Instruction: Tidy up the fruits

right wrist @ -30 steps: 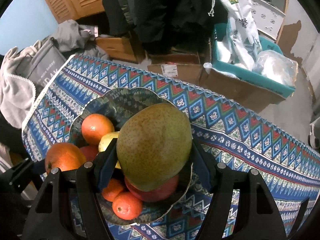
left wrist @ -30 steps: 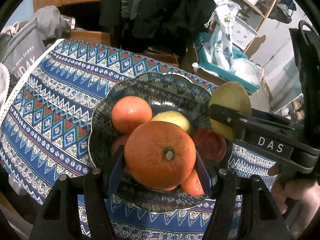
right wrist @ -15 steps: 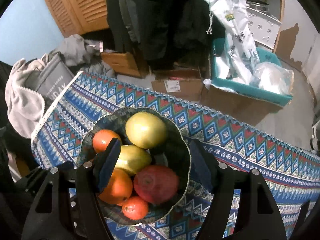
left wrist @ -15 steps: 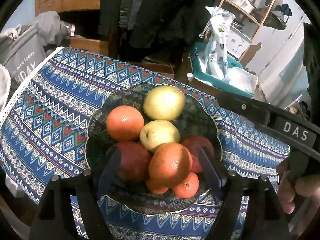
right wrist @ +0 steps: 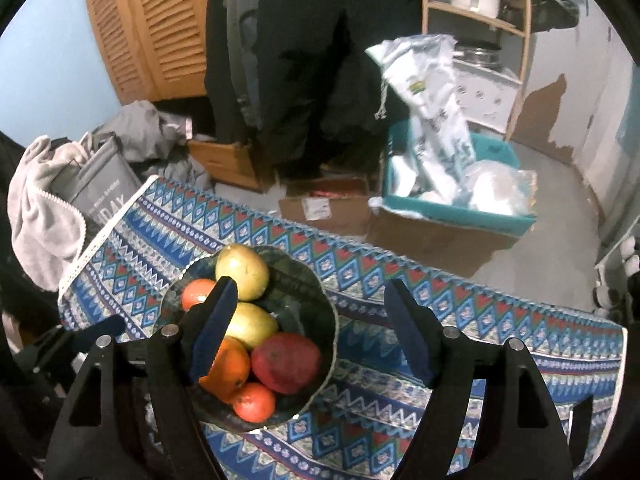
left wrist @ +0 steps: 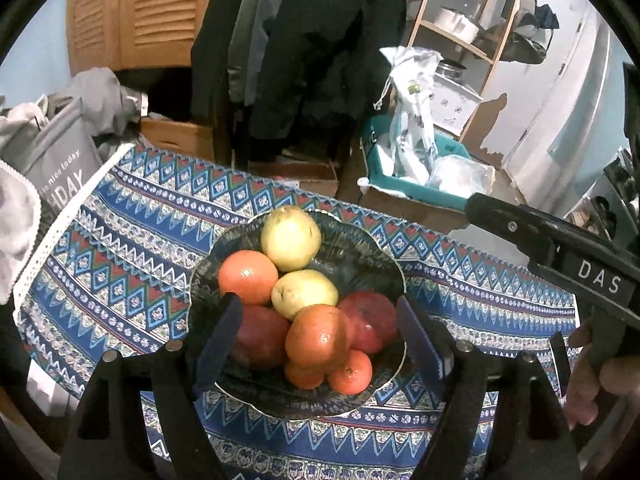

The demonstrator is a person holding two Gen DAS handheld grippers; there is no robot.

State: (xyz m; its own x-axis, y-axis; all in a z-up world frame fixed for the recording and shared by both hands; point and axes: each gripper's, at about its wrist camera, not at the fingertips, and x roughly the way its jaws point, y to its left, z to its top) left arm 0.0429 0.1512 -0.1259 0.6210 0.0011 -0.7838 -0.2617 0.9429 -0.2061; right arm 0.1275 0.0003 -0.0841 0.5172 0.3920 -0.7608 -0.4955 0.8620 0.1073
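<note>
A dark patterned bowl [left wrist: 372, 256] [right wrist: 316, 292] sits on the blue patterned tablecloth [left wrist: 132, 256]. It holds several fruits: a green-yellow pear [left wrist: 291, 237] [right wrist: 242, 271] at the back, an orange [left wrist: 248, 277], a yellow fruit [left wrist: 305, 293], two red fruits [left wrist: 366, 322] [right wrist: 286, 362], a large orange [left wrist: 317, 338] [right wrist: 228, 366] and small tangerines [left wrist: 351, 372]. My left gripper [left wrist: 318, 336] is open and empty, raised above the bowl's near side. My right gripper [right wrist: 310, 334] is open and empty above the bowl's right side; its body shows in the left wrist view [left wrist: 560, 256].
A grey bag [left wrist: 60, 164] and pale cloth [right wrist: 44, 216] lie off the table's left end. Behind the table stand cardboard boxes [right wrist: 436, 236], a teal bin with plastic bags [right wrist: 440, 176], hanging dark coats [left wrist: 304, 40] and a wooden shelf [right wrist: 480, 20].
Both grippers opened and drew back and up. The left one let go of the large orange, the right one let go of the pear; both fruits now lie in the bowl.
</note>
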